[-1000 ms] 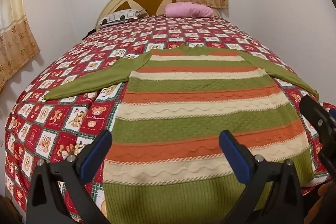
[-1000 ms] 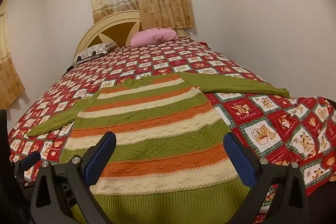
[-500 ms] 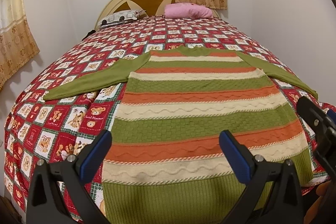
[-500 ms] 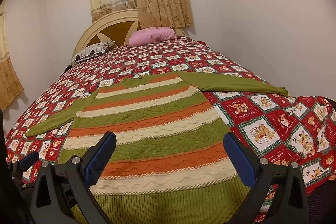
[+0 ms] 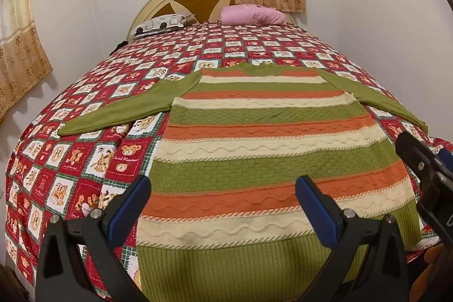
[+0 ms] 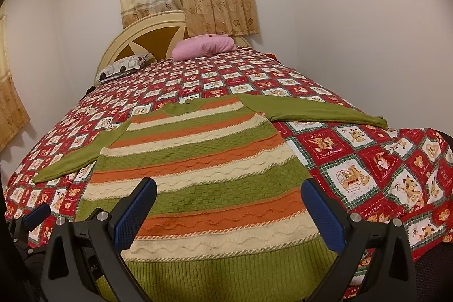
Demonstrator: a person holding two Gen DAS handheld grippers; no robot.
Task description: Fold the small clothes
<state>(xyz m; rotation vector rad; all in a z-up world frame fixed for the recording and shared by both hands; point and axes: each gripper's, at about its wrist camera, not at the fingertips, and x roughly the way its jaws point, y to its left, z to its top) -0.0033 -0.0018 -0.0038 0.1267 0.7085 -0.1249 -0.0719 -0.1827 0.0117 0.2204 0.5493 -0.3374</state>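
A knitted sweater (image 5: 266,143) (image 6: 203,169) with green, orange and cream stripes lies flat on the bed, hem toward me, both green sleeves spread out to the sides. My left gripper (image 5: 223,203) hovers open above the hem's left half, nothing between its blue pads. My right gripper (image 6: 228,207) is open over the hem's right half, also holding nothing. Each gripper shows at the edge of the other's view: the right one (image 5: 424,169) and the left one (image 6: 31,217).
The bed carries a red patchwork bedspread (image 5: 85,154) (image 6: 368,160) with teddy-bear squares. A pink pillow (image 5: 252,14) and a patterned pillow (image 5: 161,23) lie by the headboard (image 6: 141,38). White walls stand close on the right; curtains hang behind and left.
Both grippers have shifted only slightly; the view has crept a little. The sweater lies as before.
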